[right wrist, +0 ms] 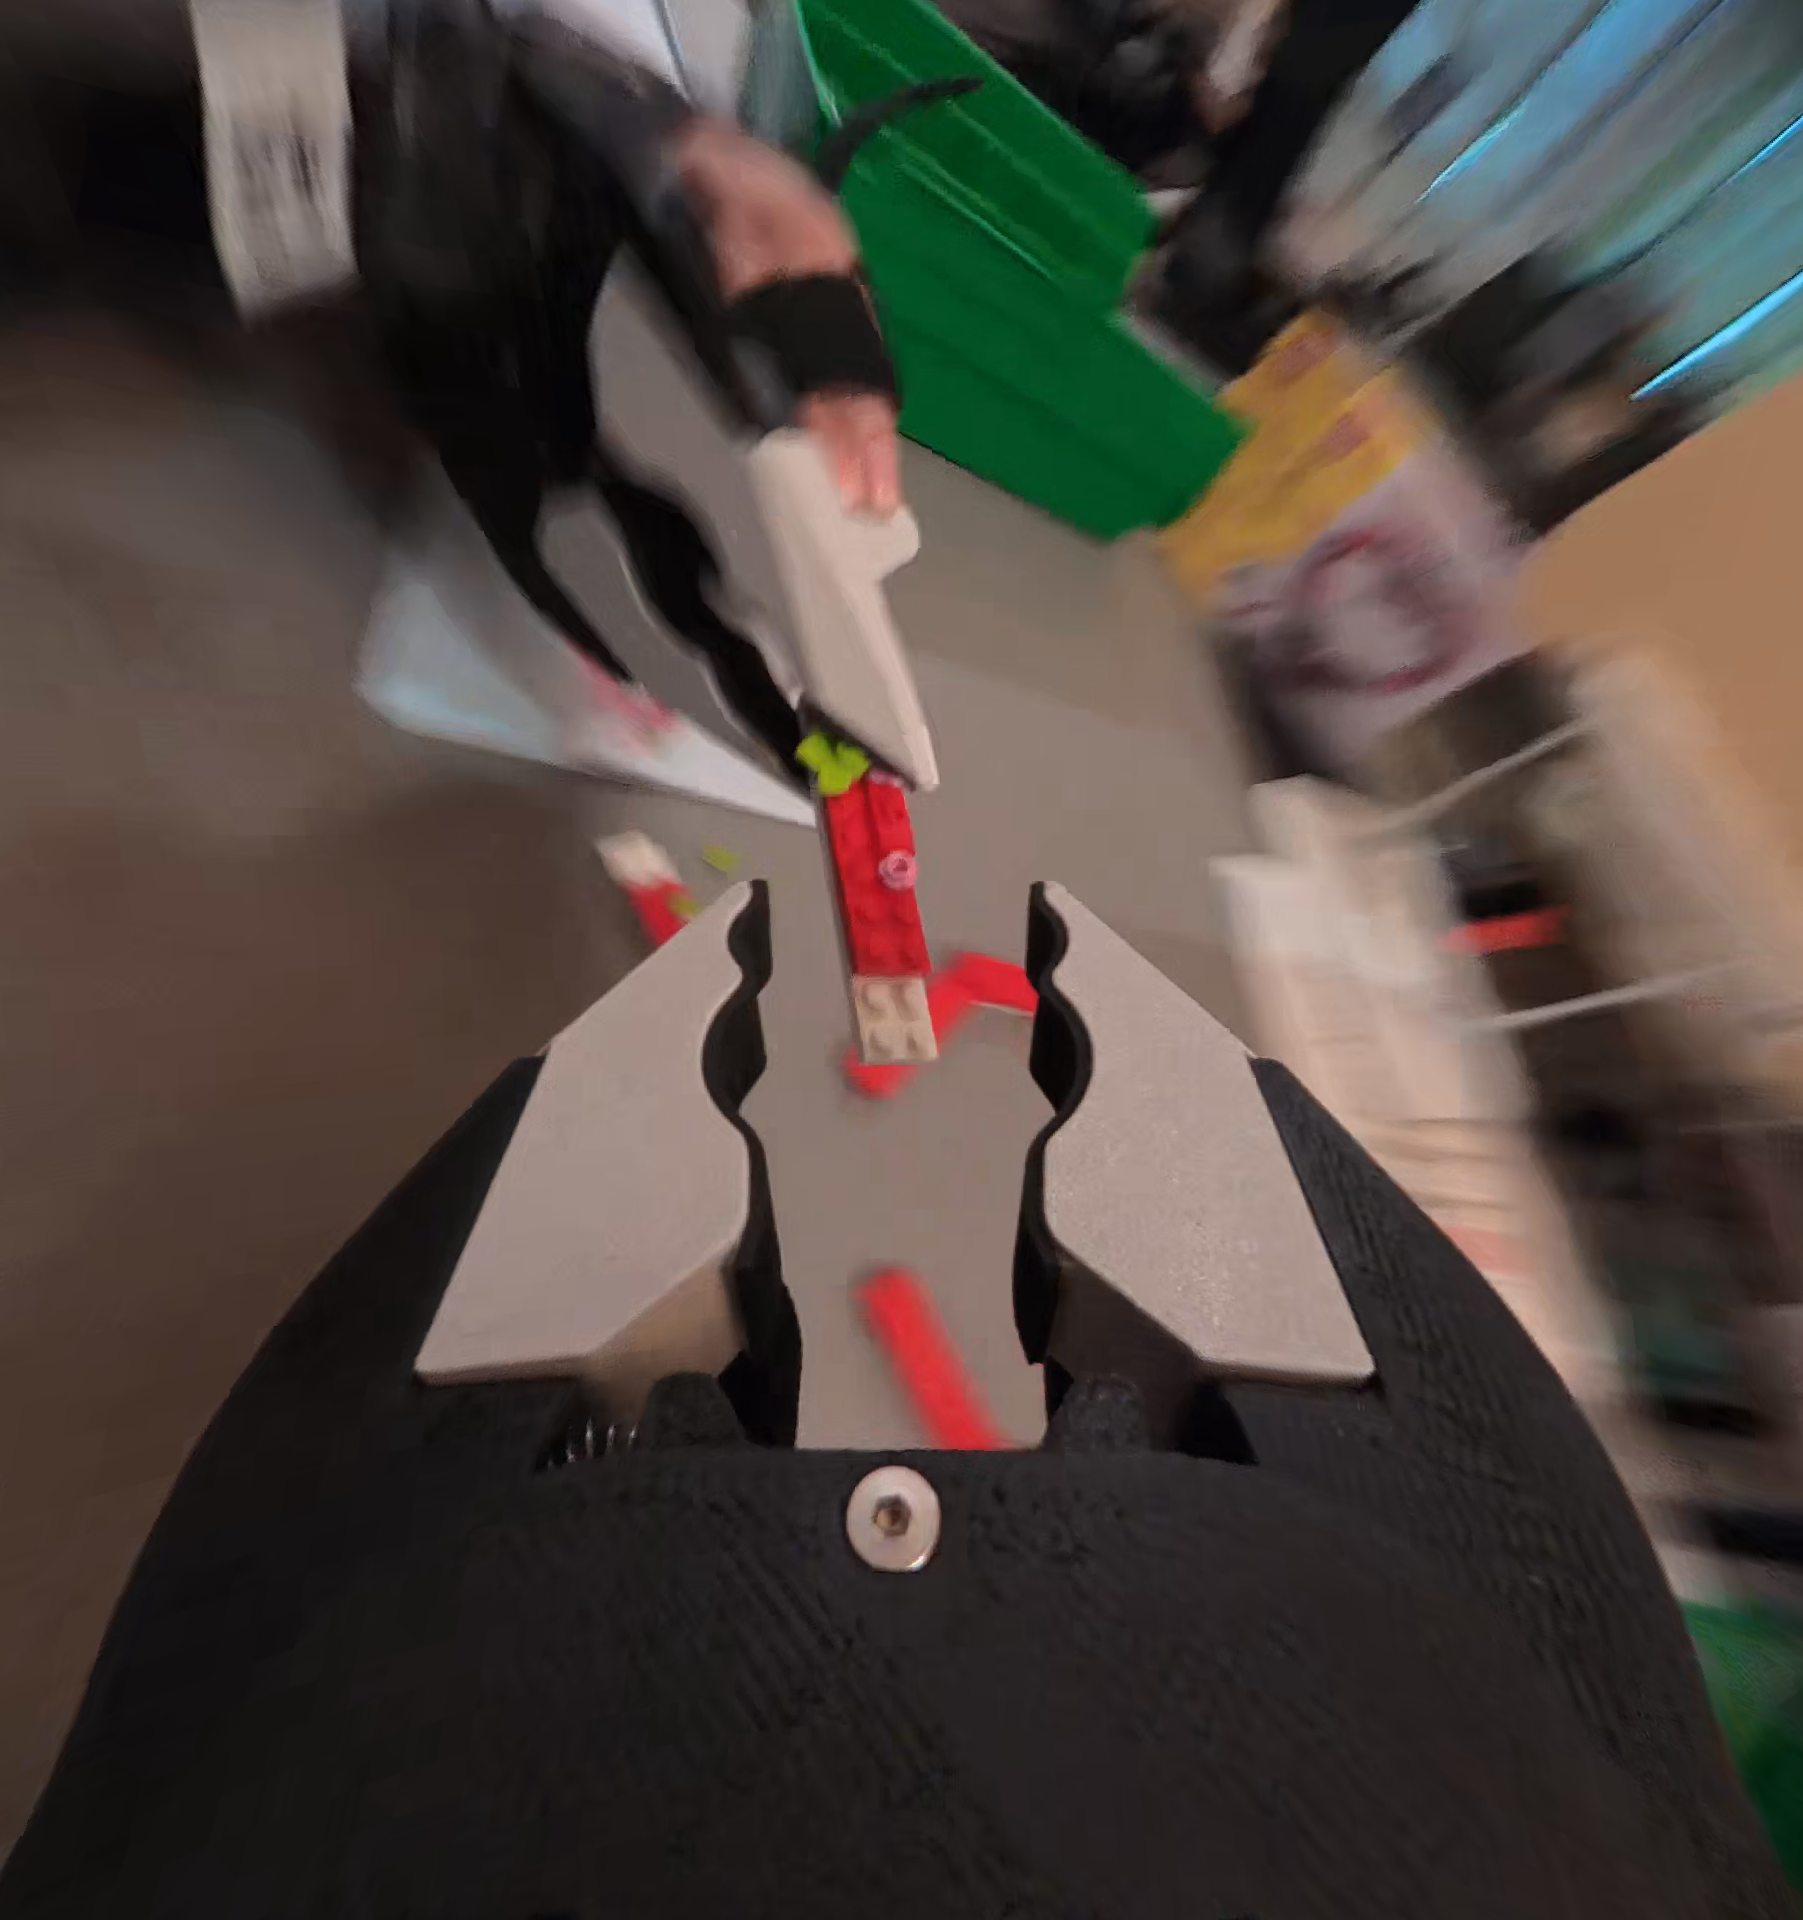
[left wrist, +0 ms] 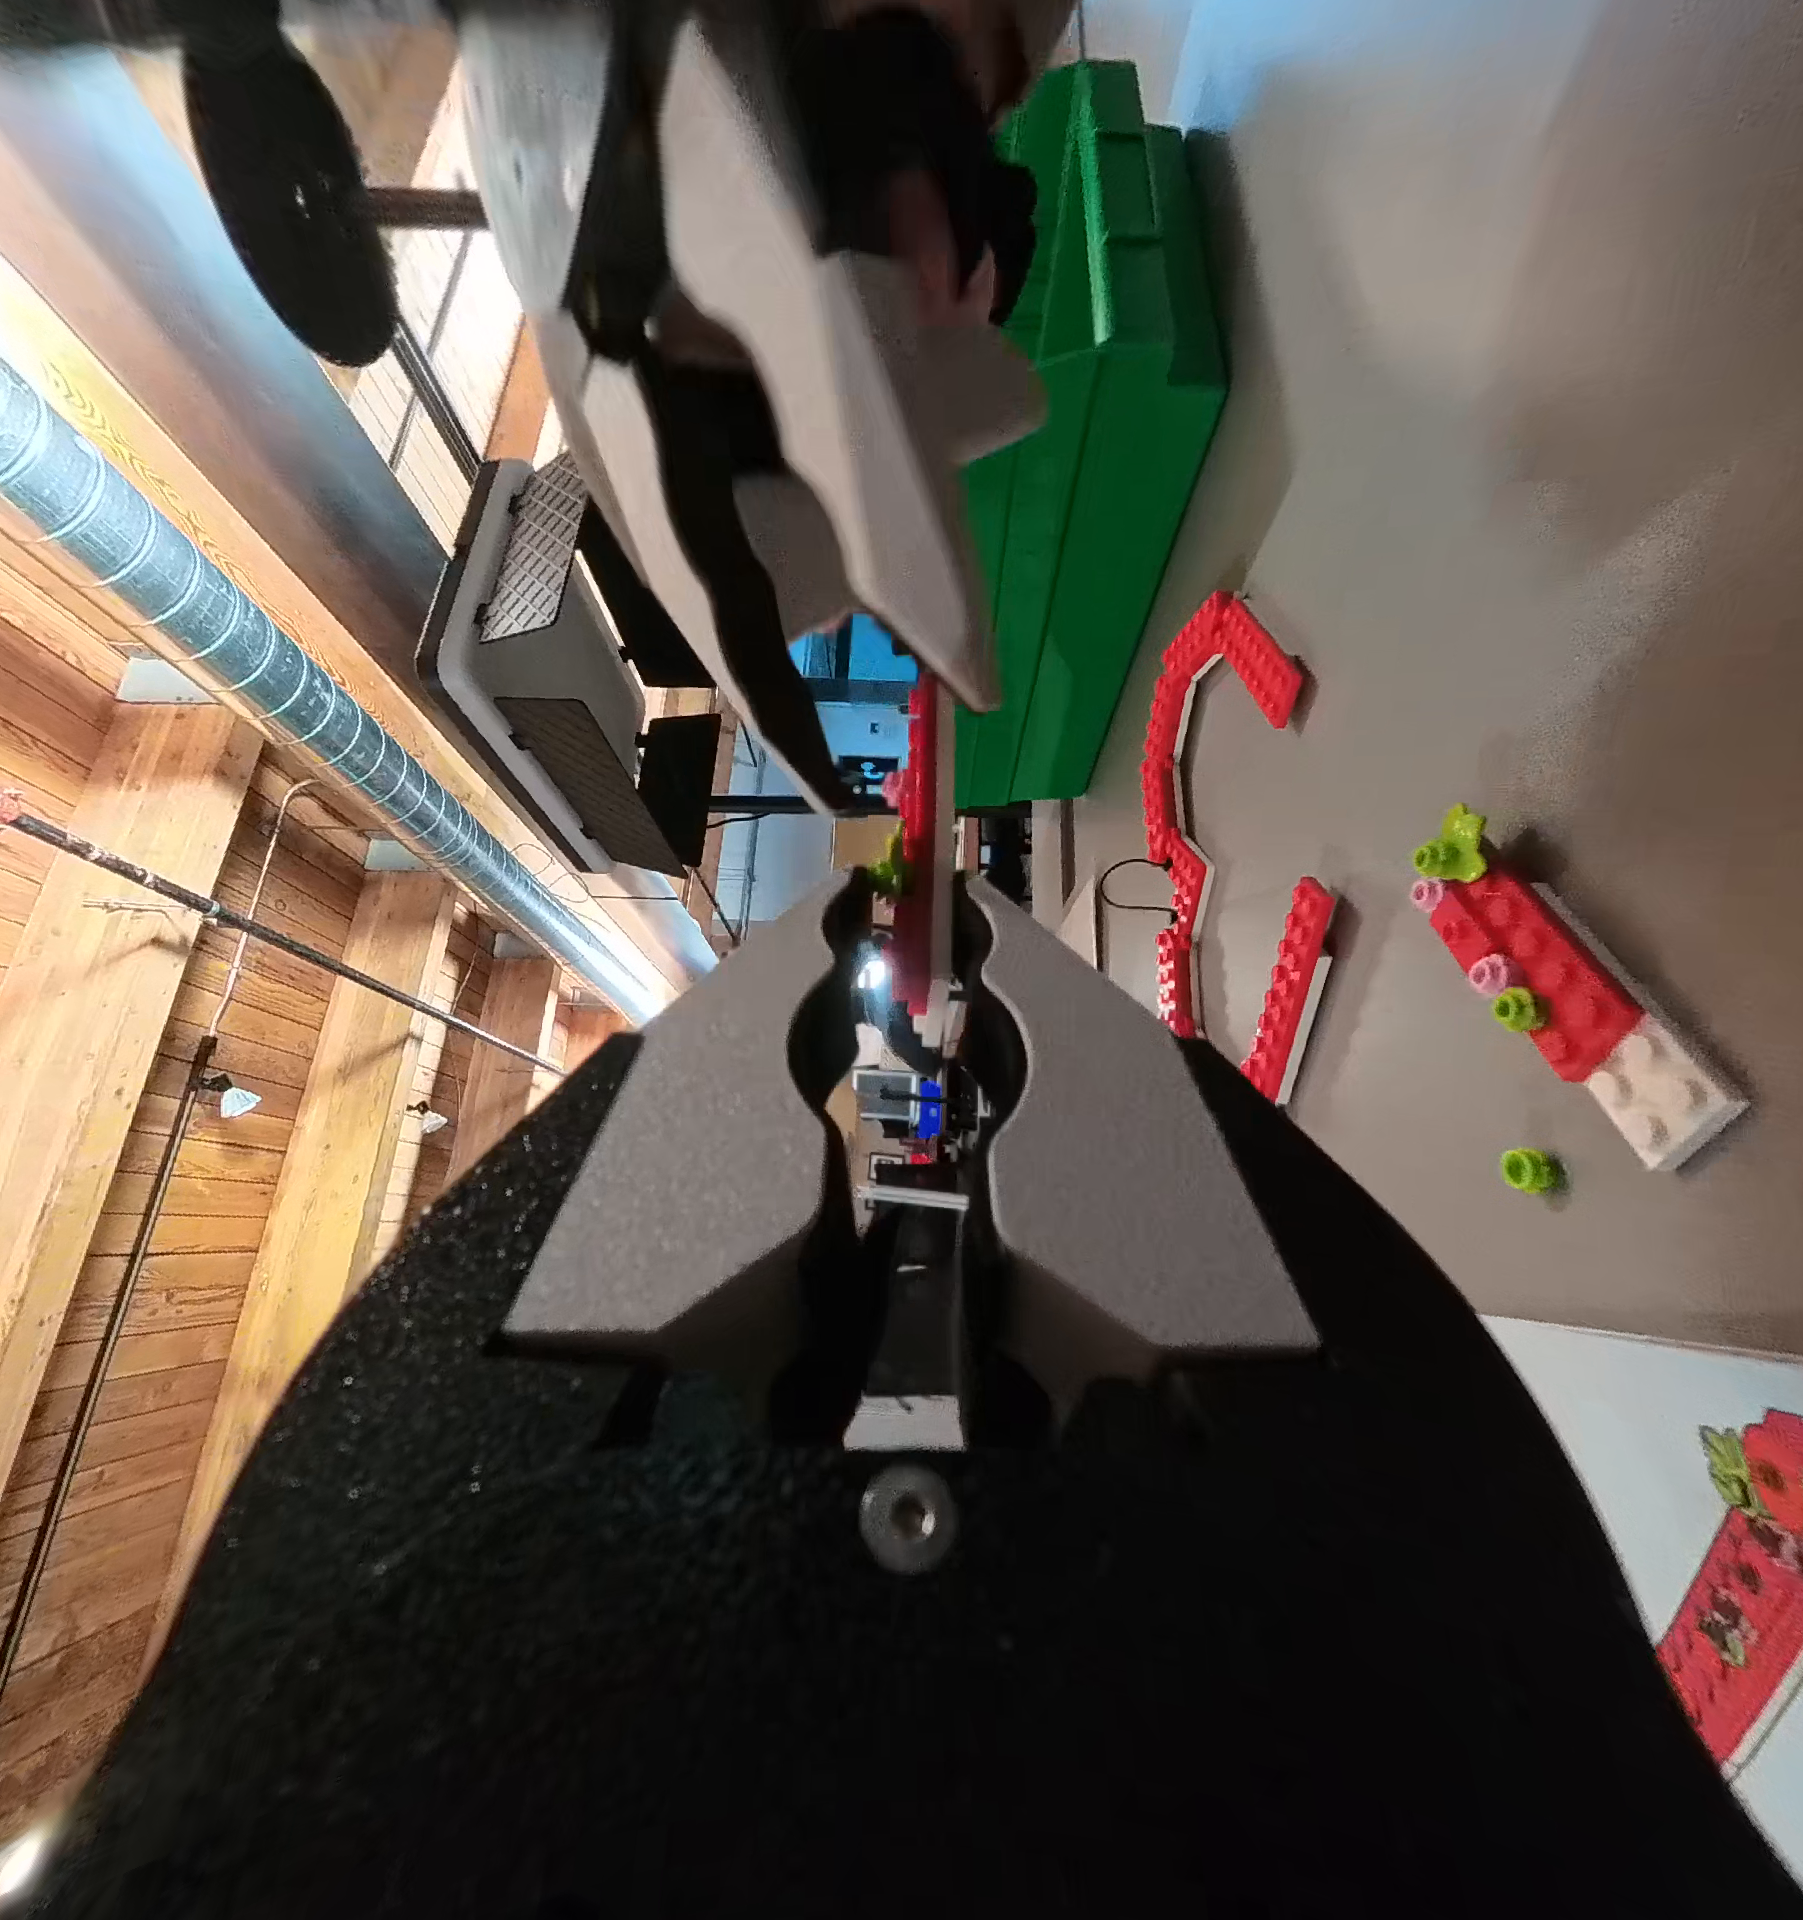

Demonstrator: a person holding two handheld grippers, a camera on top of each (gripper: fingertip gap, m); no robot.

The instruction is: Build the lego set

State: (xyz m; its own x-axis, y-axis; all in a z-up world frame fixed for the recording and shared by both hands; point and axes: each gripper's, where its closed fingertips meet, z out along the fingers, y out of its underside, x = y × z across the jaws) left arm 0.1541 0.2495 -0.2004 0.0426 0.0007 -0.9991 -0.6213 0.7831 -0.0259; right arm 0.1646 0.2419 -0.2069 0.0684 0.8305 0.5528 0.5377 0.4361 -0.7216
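Count so far: one red-and-white lego strip pinched in the left gripper and lifted off the grey table. Right gripper gapes wide, empty. Three more red builds lie there, one loose green stud, one green box.

Black textured bodies, grey scalloped fingers, silver screw; apparently black glove.

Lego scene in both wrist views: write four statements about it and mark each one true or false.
1. The left gripper is shut on a red-and-white lego strip. True.
2. The right gripper holds a lime stud. False: its jaws are open and empty.
3. A loose lime stud lies on the table. True.
4. The green box sits on top of the red curved piece. False: the piece lies beside it.
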